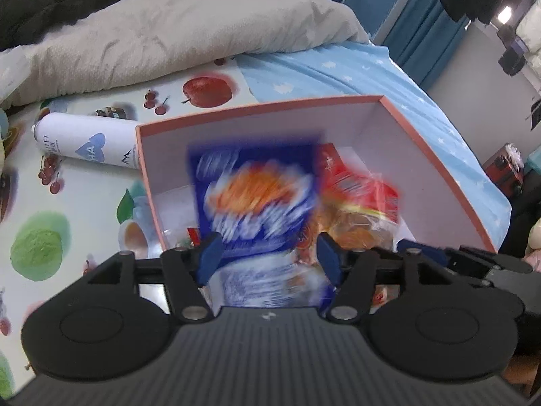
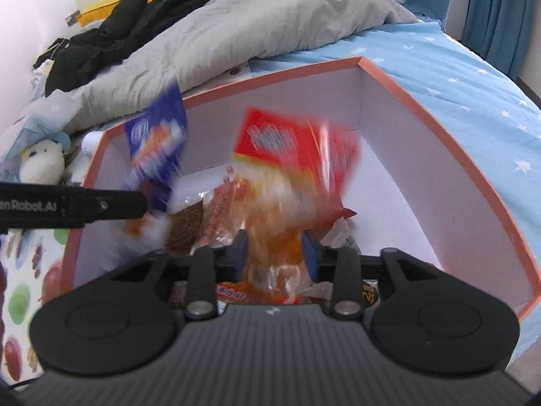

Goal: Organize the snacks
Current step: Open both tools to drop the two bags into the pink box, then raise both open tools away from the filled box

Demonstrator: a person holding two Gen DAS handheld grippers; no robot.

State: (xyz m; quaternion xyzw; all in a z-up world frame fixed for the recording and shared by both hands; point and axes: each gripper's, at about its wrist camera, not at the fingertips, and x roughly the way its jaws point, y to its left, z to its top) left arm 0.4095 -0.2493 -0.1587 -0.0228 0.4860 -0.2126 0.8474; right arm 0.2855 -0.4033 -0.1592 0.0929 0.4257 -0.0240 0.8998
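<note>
The bed (image 1: pixel 355 67) fills both views, carrying a blue star-print sheet (image 2: pixel 473 77), a grey duvet (image 1: pixel 152 27) toward 11 o'clock and black clothing (image 2: pixel 135 23) heaped behind it. A fruit-print cloth (image 1: pixel 67 203) covers the near left portion, from 9 to 7 o'clock in the left wrist view.

On this surface sits an open box (image 1: pixel 439 169) with orange-pink rim and white inner walls. It occupies the centre of each frame.

A white spray can (image 1: pixel 84 142) lies on its side on the fruit-print cloth at 10 o'clock of the left wrist view, its end just beside the box's left wall. A small plush toy (image 2: pixel 44 162) rests at 9 o'clock in the right wrist view, outside the box.

The left gripper (image 1: pixel 268 257) is clenched on the blue snack bag (image 1: pixel 257 199), which stands over the box interior and is smeared by motion blur. The right wrist view shows the same bag at 10 o'clock, over the box's left wall.

The right gripper (image 2: pixel 275 253) grasps the red snack bag (image 2: pixel 294 155), blurred likewise, its clear lower part showing orange contents between the blue pads. It is held over the middle of the box.

Smaller wrapped snacks (image 2: pixel 203 220) lie on the box floor between the two bags; their labels cannot be read.
</note>
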